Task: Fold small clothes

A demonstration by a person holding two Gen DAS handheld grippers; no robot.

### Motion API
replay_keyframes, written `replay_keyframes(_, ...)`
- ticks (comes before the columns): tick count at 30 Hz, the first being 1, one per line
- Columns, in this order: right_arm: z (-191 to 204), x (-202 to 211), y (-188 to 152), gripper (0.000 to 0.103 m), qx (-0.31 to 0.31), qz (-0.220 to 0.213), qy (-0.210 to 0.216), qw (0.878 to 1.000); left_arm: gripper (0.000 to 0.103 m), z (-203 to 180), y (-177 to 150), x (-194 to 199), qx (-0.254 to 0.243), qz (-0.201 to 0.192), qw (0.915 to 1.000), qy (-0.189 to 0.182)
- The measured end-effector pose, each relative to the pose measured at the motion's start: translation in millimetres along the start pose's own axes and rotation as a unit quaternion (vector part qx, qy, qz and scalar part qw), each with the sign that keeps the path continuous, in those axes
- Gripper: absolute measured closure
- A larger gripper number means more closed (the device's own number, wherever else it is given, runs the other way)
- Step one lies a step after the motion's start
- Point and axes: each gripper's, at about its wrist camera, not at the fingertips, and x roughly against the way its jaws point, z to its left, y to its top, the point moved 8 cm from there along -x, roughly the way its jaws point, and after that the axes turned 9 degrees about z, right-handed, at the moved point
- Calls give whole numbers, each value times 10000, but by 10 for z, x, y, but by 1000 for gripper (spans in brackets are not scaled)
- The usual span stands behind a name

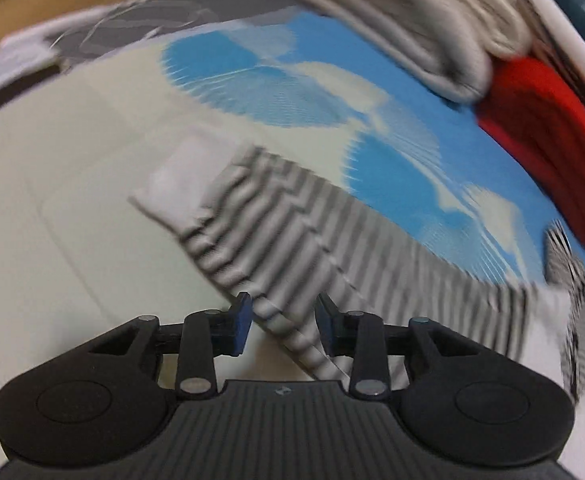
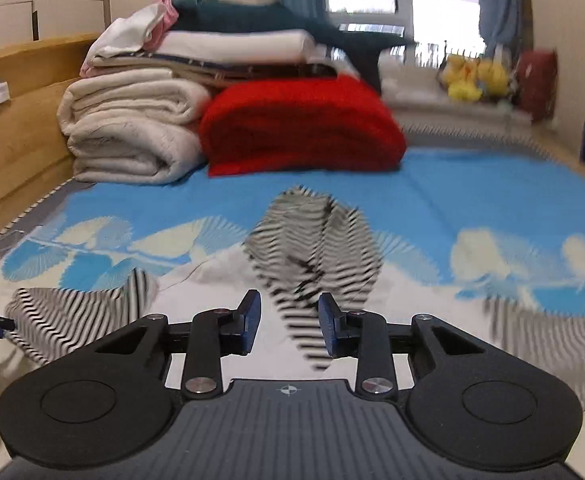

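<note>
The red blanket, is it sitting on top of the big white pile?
No, the red blanket lies right on the blue bedspread, beside the rolled white blankets, not on top of them.

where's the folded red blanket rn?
In the right wrist view the folded red blanket sits centre-back on the blue-and-white patterned bedsheet, against the rolled cream quilt to its left; the left wrist view shows it at the right edge.

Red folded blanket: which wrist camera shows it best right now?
Right wrist view: the red folded blanket sits whole and centred beside the cream bedding stack. The left wrist view catches only a blurred slice at its right edge.
</note>
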Motion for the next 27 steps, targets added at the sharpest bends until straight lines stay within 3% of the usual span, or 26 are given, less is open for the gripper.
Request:
replay_keyframes(2, 9, -71, 6, 70, 104, 2, 93, 9999, 54, 215, 98, -95, 439, 50, 9990, 82)
replay_keyframes(5, -69, -107, 14, 69, 324, -48, -128, 9994, 54, 412, 177, -219, 938, 130, 9955, 20)
replay_keyframes(7, -145, -113, 29, 69, 166, 30, -81, 9998, 56, 428, 248, -234, 1003, 17, 9949, -38)
replay_keyframes(9, -216, -122, 60, 69, 71, 31, -83, 9999, 77, 360, 299, -245, 821, -54, 9966, 21)
replay_keyframes(10, -292, -135, 76, 69, 72, 13, -142, 9999, 99, 317, 303, -246, 721, -62, 9973, 136)
replay_keyframes(13, -411, -112, 73, 71, 11, 16, -285, 9996, 99, 87, 308, -40, 479, -494, 9965, 470)
replay_keyframes(16, -551, -109, 46, 77, -166, 107, -453, 9988, 100, -641, 218, 423, -397, -1211, 9917, 184)
replay_keyframes(19, -699, -68, 10, 80, -449, 225, -547, 9972, 100, -1553, -180, 917, -1183, -1561, 9769, -857)
replay_keyframes(21, -798, -40, -26, 80, -681, 302, -584, 9955, 100, -2149, -623, 1183, -1721, -1495, 9588, -1695)
replay_keyframes(23, -895, -9, -76, 80, -876, 361, -636, 9935, 97, -2700, -1195, 1298, -2371, -888, 9309, -2632)
replay_keyframes(25, -974, 16, -140, 80, -996, 381, -727, 9916, 81, -3056, -1710, 1283, -2937, 140, 8937, -3390)
replay_keyframes(26, -1018, 17, -187, 79, -1063, 428, -801, 9902, 74, -3120, -1861, 1290, -3078, 291, 8854, -3471)
replay_keyframes(27, -1061, 13, -237, 77, -1165, 498, -860, 9882, 71, -3103, -1885, 1292, -3071, 123, 8909, -3343)
